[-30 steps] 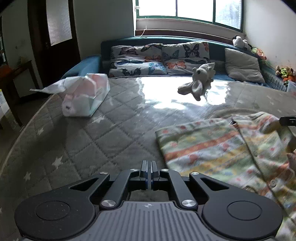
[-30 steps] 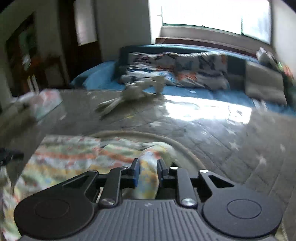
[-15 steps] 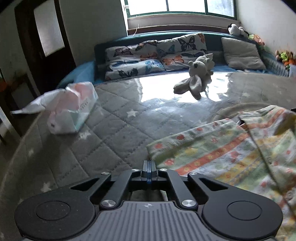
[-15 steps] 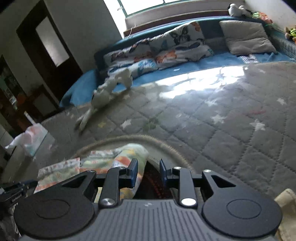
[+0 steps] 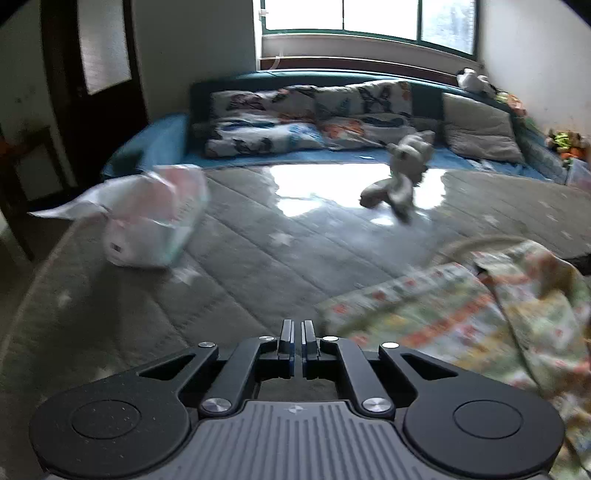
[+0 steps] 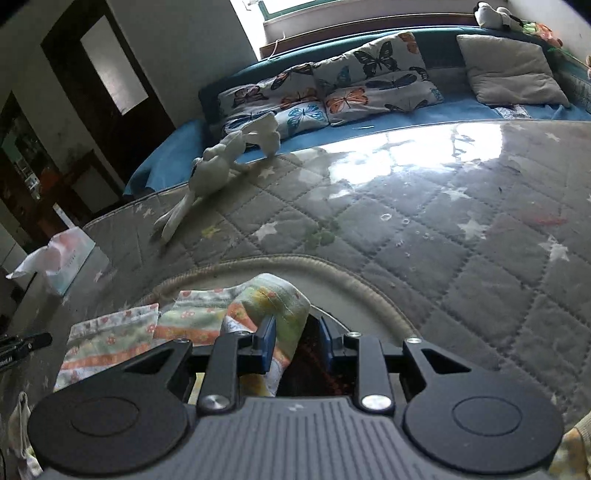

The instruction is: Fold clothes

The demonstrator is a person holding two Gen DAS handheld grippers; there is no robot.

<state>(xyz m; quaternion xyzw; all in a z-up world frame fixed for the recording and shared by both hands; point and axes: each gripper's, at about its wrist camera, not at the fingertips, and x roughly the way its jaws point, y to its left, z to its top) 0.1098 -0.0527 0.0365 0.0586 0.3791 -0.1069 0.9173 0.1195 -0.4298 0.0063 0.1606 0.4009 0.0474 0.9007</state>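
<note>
The left gripper [image 5: 297,328] is hovering over the grey quilted mattress [image 5: 258,266], its fingers [image 5: 286,334] closed with only a thin slit between them and nothing in it. The garment [image 5: 461,321], a striped floral piece, is lying on the mattress just right of these fingers, spreading toward the right edge of the left view, where a fold of it is rising up. That view is blurred.

In the right view, the right gripper [image 6: 295,341] is sitting at the garment's [image 6: 207,321] bunched right end. Its fingers [image 6: 266,341] are closing; a fold of the cloth is lying against the left finger and reaching partway into the gap, while the right finger is standing clear of it, with a dark patch showing between them. The rest of the garment is trailing left along the mattress [image 6: 424,236].

Farther off, a plush toy [image 5: 400,177] is lying mid-mattress, a plastic bag [image 5: 151,218] is resting to the far left, and butterfly pillows [image 6: 332,88] are lining the blue headboard under the window [image 5: 369,16].
</note>
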